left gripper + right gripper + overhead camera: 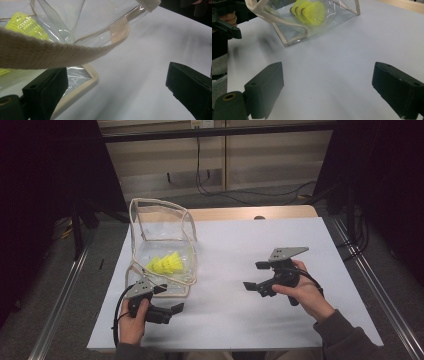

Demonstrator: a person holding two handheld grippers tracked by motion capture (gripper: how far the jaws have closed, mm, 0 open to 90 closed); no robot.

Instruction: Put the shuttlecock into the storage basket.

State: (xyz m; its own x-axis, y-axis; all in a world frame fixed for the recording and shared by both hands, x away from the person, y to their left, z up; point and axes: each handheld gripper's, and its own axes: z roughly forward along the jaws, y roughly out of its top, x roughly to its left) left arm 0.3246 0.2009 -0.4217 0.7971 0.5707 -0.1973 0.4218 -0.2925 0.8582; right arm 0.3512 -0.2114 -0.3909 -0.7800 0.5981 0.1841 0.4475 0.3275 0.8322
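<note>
Your left gripper point(170, 311) rests low on the white table cover point(240, 315) with its jaws spread wide and nothing between them; in the left gripper view the woven strap point(50, 53) of the clear bag point(162, 245) crosses just above the near jaw, close enough that contact cannot be confirmed or ruled out. Your right gripper point(252, 277) is likewise spread wide and empty, held above bare cover well apart from the bag, its jaws aimed toward it. Directly ahead of the left gripper lies the bag's cream-trimmed lower edge point(82, 87), touching the cover. The bag stands beyond the left jaws and across the table from the right jaws, one transparent wall raised and its mouth slack, with straps draped over the near side. Inside it, on the bag floor, lie the yellow shuttlecocks point(308, 10), nested together with their cork ends pointing away from the right gripper's open side. The placement suggests a division of work: the left gripper sits beside the strap to steady or lift the bag opening, while the right gripper stands clear to reach in. Judge the strap as limp and the plastic as slippery; expect the bag to shift if you pinch only one wall.
</note>
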